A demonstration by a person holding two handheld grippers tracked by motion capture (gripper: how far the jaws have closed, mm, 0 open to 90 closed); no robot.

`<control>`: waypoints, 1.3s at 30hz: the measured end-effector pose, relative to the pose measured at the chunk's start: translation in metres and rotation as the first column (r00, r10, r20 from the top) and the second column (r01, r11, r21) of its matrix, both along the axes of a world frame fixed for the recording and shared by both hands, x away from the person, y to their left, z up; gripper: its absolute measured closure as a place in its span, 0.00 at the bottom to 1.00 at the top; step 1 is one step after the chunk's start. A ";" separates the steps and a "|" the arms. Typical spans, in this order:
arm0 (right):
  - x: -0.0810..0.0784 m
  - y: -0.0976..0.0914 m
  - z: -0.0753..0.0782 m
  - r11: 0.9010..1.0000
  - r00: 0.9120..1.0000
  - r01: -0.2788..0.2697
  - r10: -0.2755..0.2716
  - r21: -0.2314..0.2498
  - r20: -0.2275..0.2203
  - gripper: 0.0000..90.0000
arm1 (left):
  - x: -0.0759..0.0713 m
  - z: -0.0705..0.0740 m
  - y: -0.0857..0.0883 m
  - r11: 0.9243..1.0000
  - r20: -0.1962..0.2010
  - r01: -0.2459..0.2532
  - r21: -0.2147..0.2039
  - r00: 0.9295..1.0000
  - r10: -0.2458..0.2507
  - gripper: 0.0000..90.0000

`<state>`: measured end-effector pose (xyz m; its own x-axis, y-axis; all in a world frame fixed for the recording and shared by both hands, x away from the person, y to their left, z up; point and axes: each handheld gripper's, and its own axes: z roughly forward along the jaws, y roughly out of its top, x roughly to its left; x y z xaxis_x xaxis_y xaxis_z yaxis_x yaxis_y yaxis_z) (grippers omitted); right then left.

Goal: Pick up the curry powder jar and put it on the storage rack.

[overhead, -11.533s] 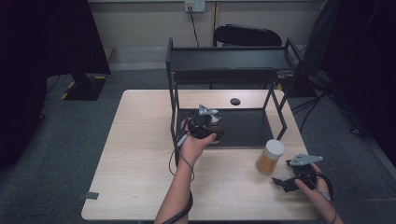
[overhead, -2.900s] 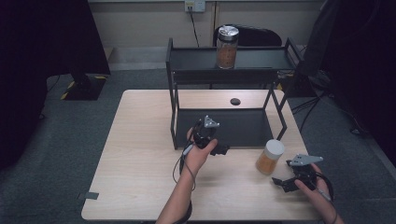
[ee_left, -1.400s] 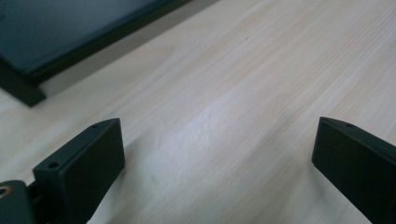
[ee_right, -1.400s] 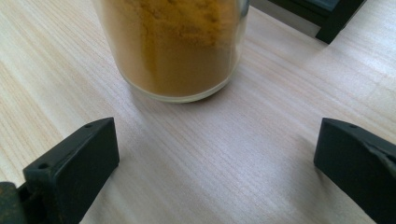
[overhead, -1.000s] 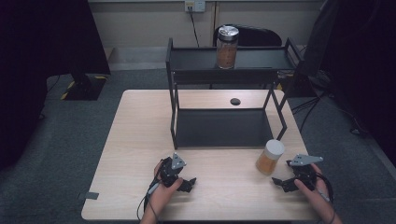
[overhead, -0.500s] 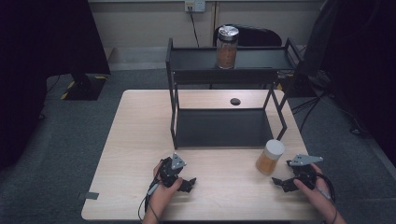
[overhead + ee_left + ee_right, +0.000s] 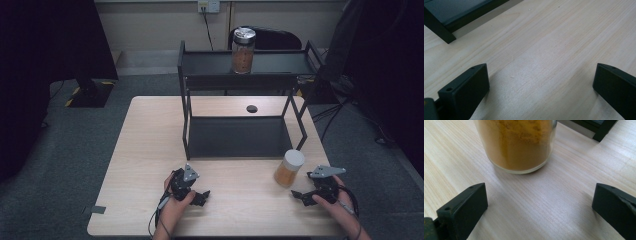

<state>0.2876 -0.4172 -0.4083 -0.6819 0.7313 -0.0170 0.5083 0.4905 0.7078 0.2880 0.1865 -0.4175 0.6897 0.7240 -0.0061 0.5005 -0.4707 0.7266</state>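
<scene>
Right gripper (image 7: 304,196) lower right of the high view, jaws spread wide, nothing between them; glass jar of yellow powder (image 7: 289,168) just up-left of it, standing upright on the table (image 7: 145,150) near the shelf's (image 7: 240,135) right front leg. Left gripper (image 7: 192,192) lower centre, jaws likewise apart over bare wood. Likely risks: nudging the jar with one jaw tip and tipping it, or knocking it into the leg. Second jar (image 7: 243,50) on the top shelf, upper centre. Plenty of open tabletop at lower left; right edge close.
</scene>
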 end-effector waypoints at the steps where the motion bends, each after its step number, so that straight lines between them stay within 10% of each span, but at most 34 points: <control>1: 0.000 0.000 0.001 1.000 1.000 0.000 0.000 -0.003 0.000 0.00 | 0.000 0.000 0.000 1.000 0.000 0.000 0.000 1.000 0.000 0.00; 13: 0.003 0.003 0.015 0.999 1.000 -0.026 0.027 -0.018 0.006 0.02 | 0.000 0.000 0.000 1.000 0.001 -0.001 -0.002 1.000 0.001 0.00; 39: 0.016 0.004 0.039 0.992 0.997 -0.058 0.052 0.109 0.057 0.01 | 0.000 0.000 0.000 1.000 0.001 -0.002 -0.002 1.000 0.002 0.00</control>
